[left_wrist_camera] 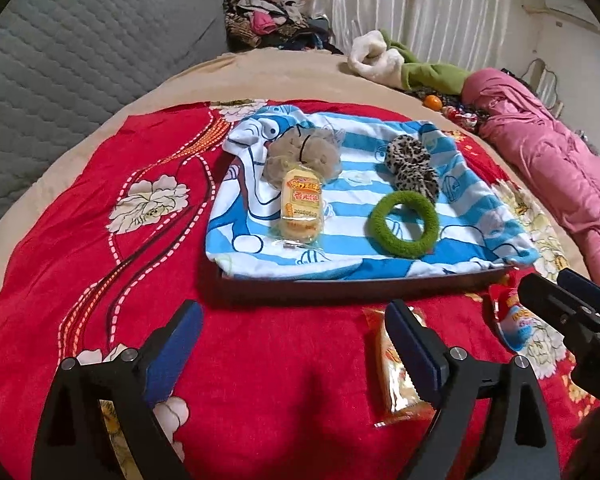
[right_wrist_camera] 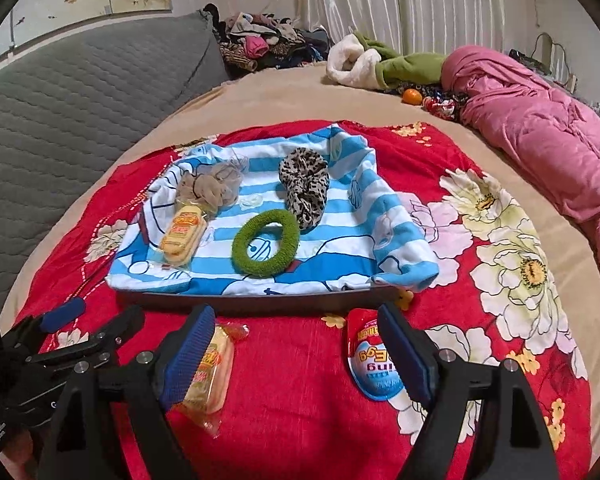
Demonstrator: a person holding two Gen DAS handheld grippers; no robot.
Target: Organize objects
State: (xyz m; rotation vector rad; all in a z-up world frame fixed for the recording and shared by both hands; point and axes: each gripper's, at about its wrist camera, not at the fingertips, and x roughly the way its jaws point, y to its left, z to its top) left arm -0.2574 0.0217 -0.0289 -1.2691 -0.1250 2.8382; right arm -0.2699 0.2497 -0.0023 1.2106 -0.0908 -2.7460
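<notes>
A dark tray [left_wrist_camera: 340, 282] covered by a blue-striped cartoon cloth [left_wrist_camera: 340, 248] holds a yellow snack pack [left_wrist_camera: 301, 208], a green ring scrunchie [left_wrist_camera: 404, 229], a leopard scrunchie [left_wrist_camera: 412, 166] and a beige scrunchie [left_wrist_camera: 304, 152]. My left gripper [left_wrist_camera: 294, 332] is open above the red blanket; a second yellow snack pack [left_wrist_camera: 396, 376] lies beside its right finger. My right gripper [right_wrist_camera: 296, 340] is open, with that snack pack [right_wrist_camera: 210, 376] by its left finger and a red-and-blue egg-shaped packet [right_wrist_camera: 374, 364] by its right finger. The tray [right_wrist_camera: 260, 304] also shows in the right wrist view.
A red floral blanket [left_wrist_camera: 100, 280] covers the bed. A pink quilt [right_wrist_camera: 540, 132], green and white clothing [right_wrist_camera: 380, 60], an orange [right_wrist_camera: 412, 97] and a clothes pile [right_wrist_camera: 260, 44] lie at the back. A grey quilted headboard [left_wrist_camera: 60, 60] stands to the left.
</notes>
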